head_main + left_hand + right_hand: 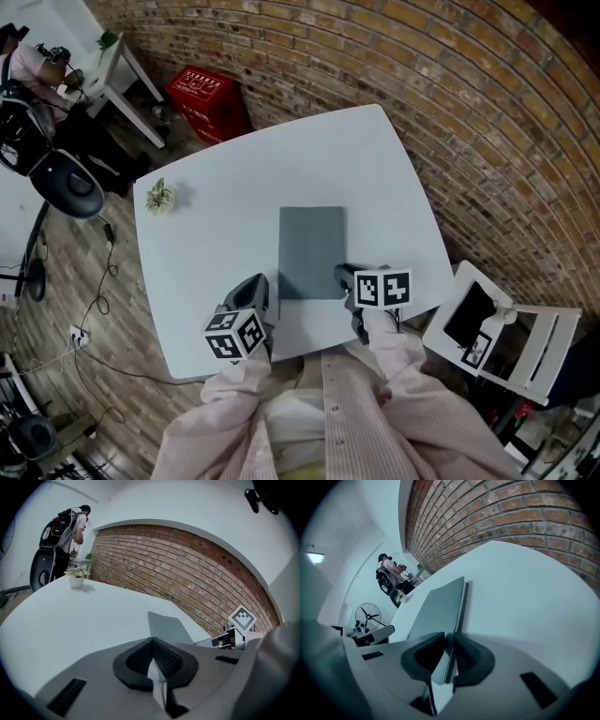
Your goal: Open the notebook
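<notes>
My right claw (446,641) pinches the flat grey rectangular notebook (438,606) by its cover; left claw (153,645) pressed together. I'd lift slowly, hinging leftward.

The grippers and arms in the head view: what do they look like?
The left gripper and right gripper have grey moulded bodies. Each carries a white cube with black square markers. The pads are black and cross-hatched. Both arms wear pale pink, finely striped sleeves. No cables show.
</notes>
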A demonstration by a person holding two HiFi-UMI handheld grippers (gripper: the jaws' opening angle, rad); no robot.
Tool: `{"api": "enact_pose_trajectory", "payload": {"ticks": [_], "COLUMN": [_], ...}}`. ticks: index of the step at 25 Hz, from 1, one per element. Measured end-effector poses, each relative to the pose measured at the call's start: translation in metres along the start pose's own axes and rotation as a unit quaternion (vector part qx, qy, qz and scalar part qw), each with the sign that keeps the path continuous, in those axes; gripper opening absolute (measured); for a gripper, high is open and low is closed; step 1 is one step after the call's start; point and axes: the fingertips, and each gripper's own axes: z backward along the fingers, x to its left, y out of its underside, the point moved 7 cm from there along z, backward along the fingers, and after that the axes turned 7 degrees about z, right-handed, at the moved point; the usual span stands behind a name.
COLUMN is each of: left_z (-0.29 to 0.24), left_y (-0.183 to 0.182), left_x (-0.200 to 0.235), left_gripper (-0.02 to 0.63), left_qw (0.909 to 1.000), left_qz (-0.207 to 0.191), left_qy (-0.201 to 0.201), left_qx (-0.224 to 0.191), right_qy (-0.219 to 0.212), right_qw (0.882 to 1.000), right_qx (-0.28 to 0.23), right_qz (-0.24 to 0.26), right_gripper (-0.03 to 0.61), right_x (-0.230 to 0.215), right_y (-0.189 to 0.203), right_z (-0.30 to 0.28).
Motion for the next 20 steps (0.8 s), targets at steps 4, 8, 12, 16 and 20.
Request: {"api": "enact_pose_trajectory", "payload": {"ticks": [4, 8, 12, 16, 20], "left_z": [0.0, 0.003, 0.005, 0.01, 0.014], "left_y": [-0.001, -0.003, -0.009, -0.016, -0.022], "left_x": [0.003, 0.005, 0.008, 0.009, 0.006], "left_gripper": [-0.006, -0.007, -0.007, -0.006, -0.006], "left_qw": [1.0, 0.9999, 0.9996, 0.9992, 0.9989], "left_qz": [0.0, 0.001, 0.004, 0.004, -0.012], "left_qy": [-0.002, -0.006, -0.005, -0.001, 0.02], "left_qx": [-0.002, -0.013, -0.027, -0.04, -0.04], "right_qy": [-0.006, -0.022, -0.043, -0.046, -0.047], "right_qw": [1.0, 0.999, 0.998, 0.998, 0.998], "right_qx": [-0.007, -0.016, -0.027, -0.034, -0.047], "right_qz": [-0.014, -0.019, -0.024, -0.022, -0.023], "right_gripper": [0.052, 0.041, 0.035, 0.032, 0.031], "right_x": [-0.001, 0.001, 0.005, 0.011, 0.017], "right_y": [0.0, -0.003, -0.008, -0.009, -0.012], "right_z": [0.003, 0.008, 0.013, 0.018, 0.023]}}
